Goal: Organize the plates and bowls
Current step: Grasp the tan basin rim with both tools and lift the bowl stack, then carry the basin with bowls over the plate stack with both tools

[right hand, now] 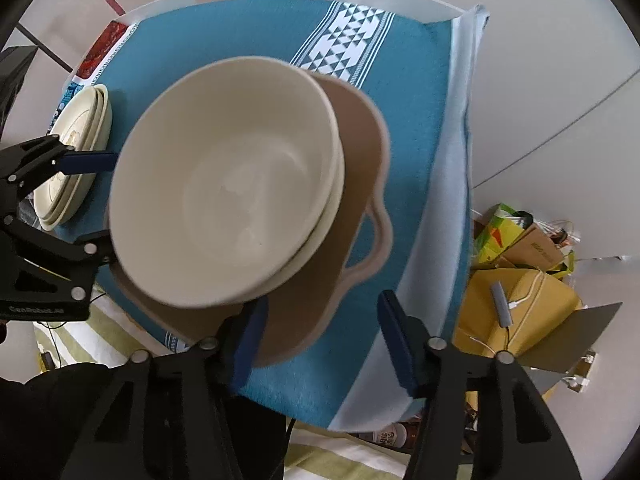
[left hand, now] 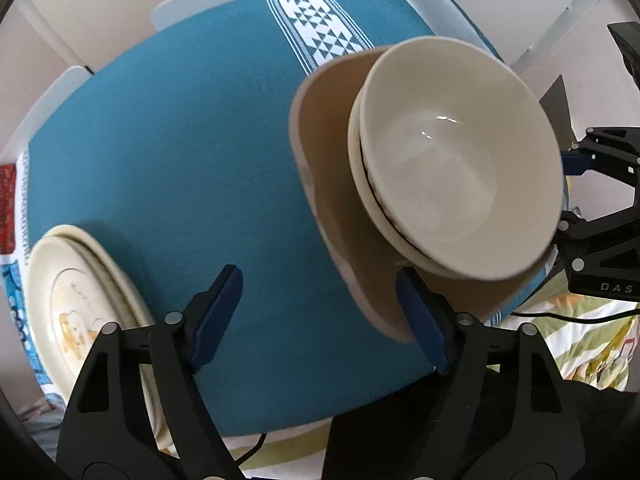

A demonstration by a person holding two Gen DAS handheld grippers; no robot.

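A stack of cream bowls (left hand: pixel 452 176) sits in a beige tray with handles (left hand: pixel 332 184) on the teal cloth. The same bowls (right hand: pixel 228 184) and tray (right hand: pixel 360 184) fill the middle of the right wrist view. A stack of cream plates (left hand: pixel 76 304) lies at the left edge of the table, also in the right wrist view (right hand: pixel 76 148). My left gripper (left hand: pixel 320 312) is open and empty, its right finger against the tray's near rim. My right gripper (right hand: pixel 324 332) is open and empty, its left finger at the tray's near edge under the bowls.
The teal cloth (left hand: pixel 200 140) with a white patterned stripe covers the table. White chairs (left hand: pixel 188 4) stand behind it. Cardboard boxes and a yellow bag (right hand: pixel 516 304) sit on the floor to the right. A striped cloth (left hand: pixel 580 340) lies below the table edge.
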